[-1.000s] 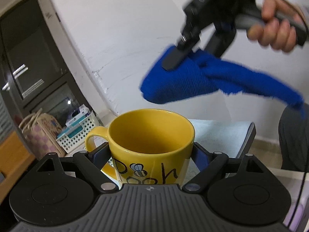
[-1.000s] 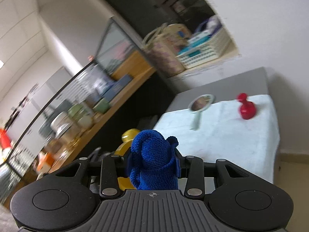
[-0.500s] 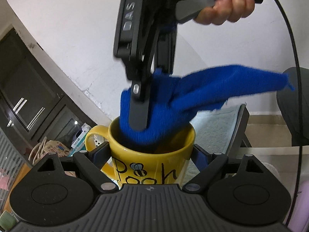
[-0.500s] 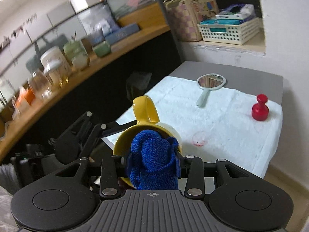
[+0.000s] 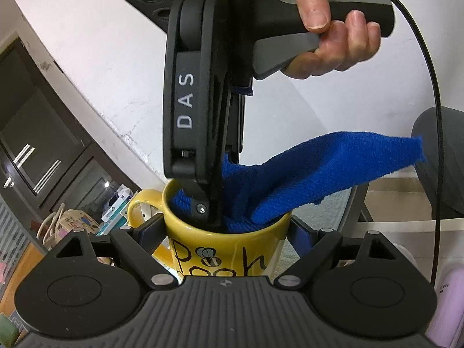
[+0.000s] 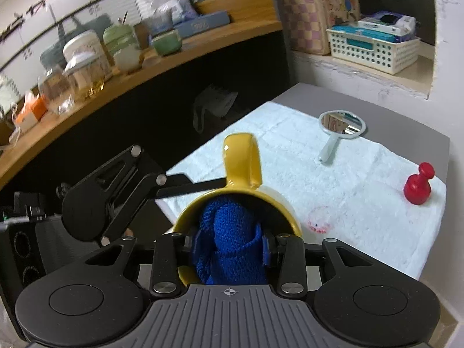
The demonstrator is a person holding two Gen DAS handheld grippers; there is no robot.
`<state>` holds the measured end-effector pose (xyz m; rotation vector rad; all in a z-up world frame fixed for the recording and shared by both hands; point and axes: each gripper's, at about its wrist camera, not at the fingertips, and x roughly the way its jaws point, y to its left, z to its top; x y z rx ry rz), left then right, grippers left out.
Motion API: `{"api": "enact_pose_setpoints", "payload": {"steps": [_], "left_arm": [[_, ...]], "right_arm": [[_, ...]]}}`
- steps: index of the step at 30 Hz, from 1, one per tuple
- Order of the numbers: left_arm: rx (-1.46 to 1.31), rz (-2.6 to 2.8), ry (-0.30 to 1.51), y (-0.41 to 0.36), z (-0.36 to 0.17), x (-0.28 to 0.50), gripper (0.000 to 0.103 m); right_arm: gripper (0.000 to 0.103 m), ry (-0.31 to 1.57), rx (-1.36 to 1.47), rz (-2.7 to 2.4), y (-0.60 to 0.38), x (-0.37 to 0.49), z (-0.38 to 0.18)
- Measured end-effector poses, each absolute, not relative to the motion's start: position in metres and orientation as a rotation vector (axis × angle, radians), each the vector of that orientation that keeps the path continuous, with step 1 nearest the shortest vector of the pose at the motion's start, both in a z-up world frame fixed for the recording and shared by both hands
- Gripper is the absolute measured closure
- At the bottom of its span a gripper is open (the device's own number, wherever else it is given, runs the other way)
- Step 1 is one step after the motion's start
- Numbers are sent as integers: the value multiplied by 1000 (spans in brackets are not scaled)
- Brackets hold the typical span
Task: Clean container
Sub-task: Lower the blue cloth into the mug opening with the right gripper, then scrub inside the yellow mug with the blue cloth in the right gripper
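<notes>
My left gripper point(image 5: 226, 232) is shut on a yellow mug point(image 5: 229, 249) with "Pooh" and a bee on it, held upright in the air. My right gripper point(image 6: 230, 242) is shut on a blue cloth point(image 6: 232, 246) and points down into the mug point(image 6: 240, 159). In the left wrist view the right gripper point(image 5: 208, 211) has its fingertips inside the mug's mouth, with the cloth point(image 5: 319, 171) bunched inside and a long tail hanging out over the right rim. The mug's bottom is hidden by the cloth.
Below lies a white towel point(image 6: 362, 203) on a grey table, with a hand mirror point(image 6: 339, 130), a red knob-shaped piece point(image 6: 419, 185) and a pink ring stain point(image 6: 319, 223). A white basket point(image 6: 374, 46), a bag and a shelf of jars point(image 6: 84, 66) stand behind.
My right gripper came down from above the mug and pushed the blue cloth deeper into it. The left gripper kept the mug held throughout.
</notes>
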<state>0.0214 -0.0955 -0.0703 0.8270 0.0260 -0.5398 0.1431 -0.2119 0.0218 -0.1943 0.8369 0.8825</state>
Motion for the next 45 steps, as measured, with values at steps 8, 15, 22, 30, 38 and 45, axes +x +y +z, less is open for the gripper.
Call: {"api": "enact_pose_setpoints", "payload": {"steps": [8,15,22,30,38,45], "left_arm": [[812,-522,19,-96,-74,18,12],[797,-523,31,-94,-71,18,12],[792,-517,36,-95,-68,19,12],[777,-512,51,-94,-61,20,12],[812,-515,39,-90,-57,24,12],[843,-516,28,-88,-56,29,12]], "right_arm": [[63,838,-369,892,-199,134,28],[63,811,-545,889,-176,122,29],[63,761,-668,825,-188,101,38],[63,693,-717,755,-205,85,51],[62,738,-621,800,-203,101,44],[62,779,-533,841,-203,115,39]]}}
